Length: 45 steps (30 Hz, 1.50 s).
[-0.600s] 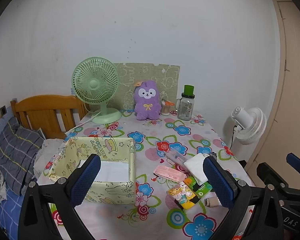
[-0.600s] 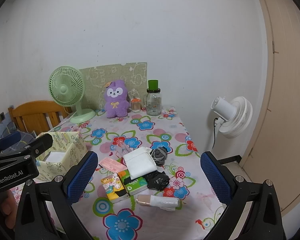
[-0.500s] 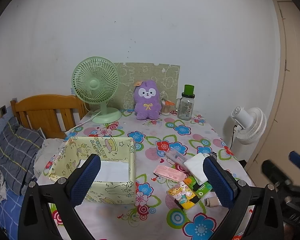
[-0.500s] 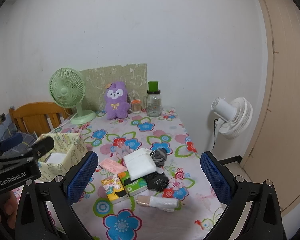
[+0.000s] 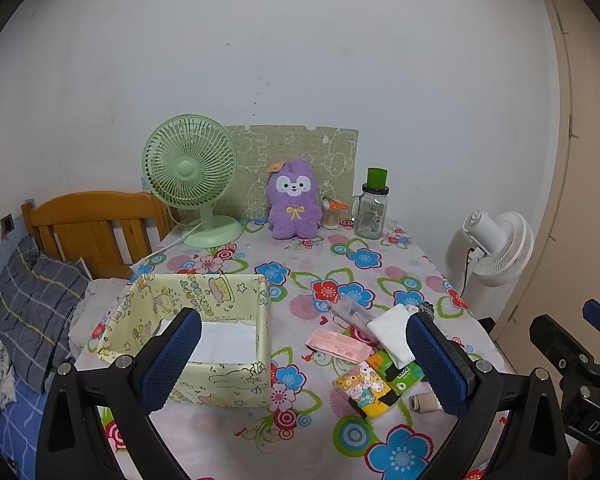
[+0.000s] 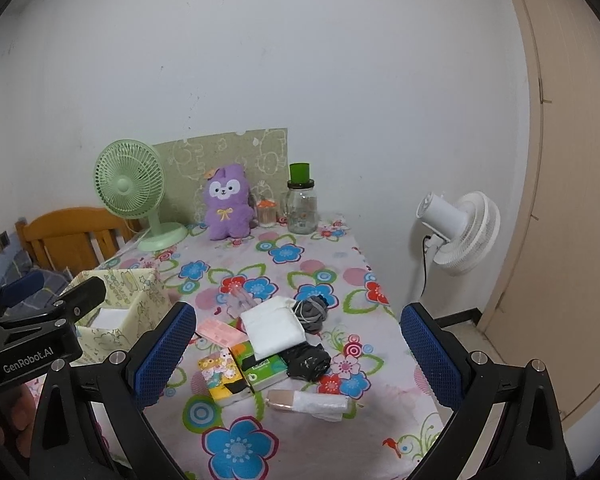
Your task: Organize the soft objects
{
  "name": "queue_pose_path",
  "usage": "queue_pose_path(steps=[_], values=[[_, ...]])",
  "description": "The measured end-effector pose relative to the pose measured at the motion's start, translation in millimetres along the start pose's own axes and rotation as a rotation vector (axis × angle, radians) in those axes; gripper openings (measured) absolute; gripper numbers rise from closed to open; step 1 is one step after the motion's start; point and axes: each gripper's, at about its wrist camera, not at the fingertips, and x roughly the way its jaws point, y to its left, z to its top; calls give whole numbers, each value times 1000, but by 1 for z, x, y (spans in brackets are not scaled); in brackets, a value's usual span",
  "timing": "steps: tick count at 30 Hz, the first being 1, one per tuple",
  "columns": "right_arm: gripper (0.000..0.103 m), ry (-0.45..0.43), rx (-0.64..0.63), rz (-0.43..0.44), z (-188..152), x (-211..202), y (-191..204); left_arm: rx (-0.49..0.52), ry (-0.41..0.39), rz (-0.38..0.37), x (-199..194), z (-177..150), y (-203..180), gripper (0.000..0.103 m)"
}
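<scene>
A pale yellow fabric box [image 5: 204, 312] [image 6: 124, 300] stands open on the flowered table's left side. A pile of small items lies to its right: a white pouch [image 6: 274, 326] [image 5: 392, 330], pink packet [image 6: 220, 332] [image 5: 338, 346], yellow tissue pack [image 6: 222, 376] [image 5: 366, 390], green tissue pack [image 6: 260, 364], black bag [image 6: 306, 360], grey bundle [image 6: 310, 310] and a white roll [image 6: 312, 400]. A purple plush [image 5: 292, 200] [image 6: 226, 202] sits at the back. My left gripper [image 5: 304, 364] is open above the box's right side. My right gripper [image 6: 296, 360] is open above the pile. Both hold nothing.
A green desk fan [image 5: 192, 176], a glass jar with green lid [image 5: 372, 210] and a small cup [image 5: 330, 216] stand by the back wall. A white floor fan [image 6: 460, 232] is right of the table. A wooden headboard [image 5: 88, 228] and bedding lie left.
The right gripper drifted slightly left and back, shifting its view of the table. The left gripper is nearly still. Both stay open.
</scene>
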Motion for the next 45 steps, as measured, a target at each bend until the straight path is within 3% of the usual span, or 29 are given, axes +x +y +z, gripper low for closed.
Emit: queue_pose_path(steps=[45], values=[[103, 17, -9, 20, -4, 2, 5, 2, 5, 5, -4, 0, -1, 103]])
